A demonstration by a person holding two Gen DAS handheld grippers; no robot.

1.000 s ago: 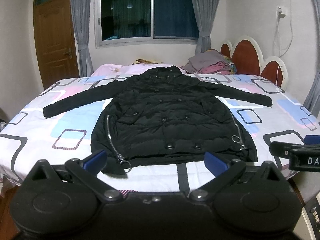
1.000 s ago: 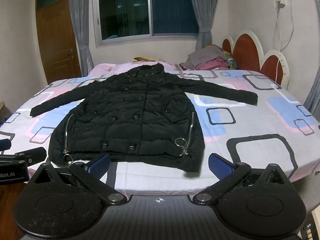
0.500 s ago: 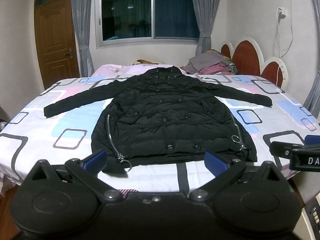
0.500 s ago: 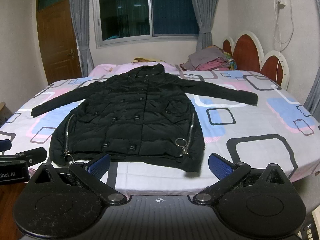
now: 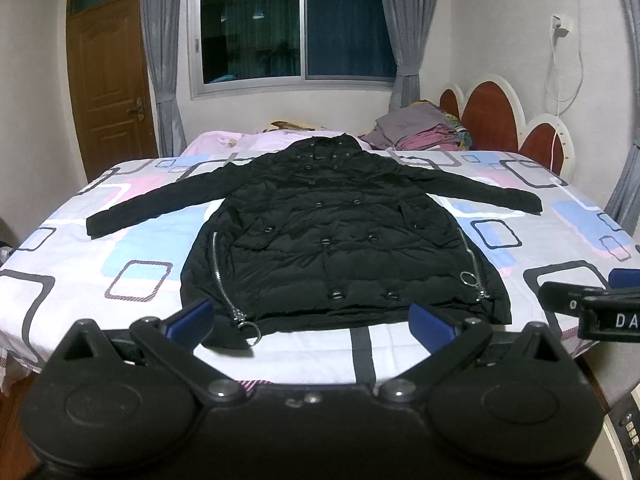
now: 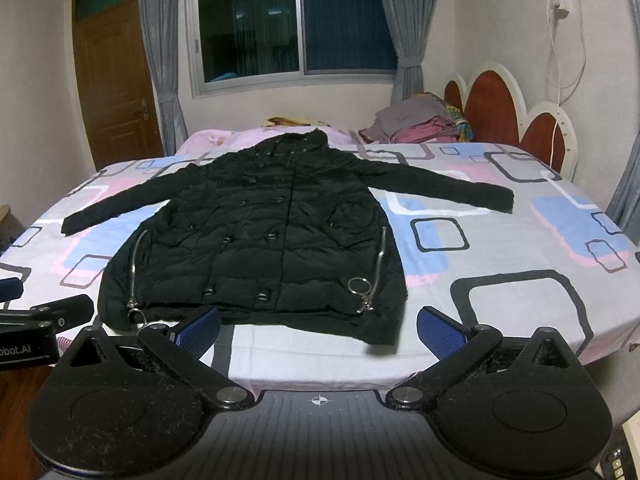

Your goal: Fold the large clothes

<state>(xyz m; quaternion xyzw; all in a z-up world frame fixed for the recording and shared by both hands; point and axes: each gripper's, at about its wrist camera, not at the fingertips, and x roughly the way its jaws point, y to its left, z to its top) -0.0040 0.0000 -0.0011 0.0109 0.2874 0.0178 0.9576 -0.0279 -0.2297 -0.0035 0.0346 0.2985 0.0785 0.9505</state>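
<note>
Hovering at bed (image 5: 72,280) edge, left gripper (image 5: 312,320) and right gripper (image 6: 318,326), fingers spread, empty. Black puffer coat (image 5: 340,240) flat: soft, bulky, likely slippery (cuffs best hold).

Ahead of me stands a bed (image 5: 120,248) under a sheet printed with pink, blue and grey squares, its red scalloped headboard (image 5: 496,120) to my right. A stack of folded clothes (image 5: 416,134) sits at the far right corner. Behind are a dark window (image 5: 292,28) with grey curtains (image 5: 160,56), a brown wooden door (image 5: 108,80), and a white cable (image 5: 560,68) hanging from a wall socket.
</note>
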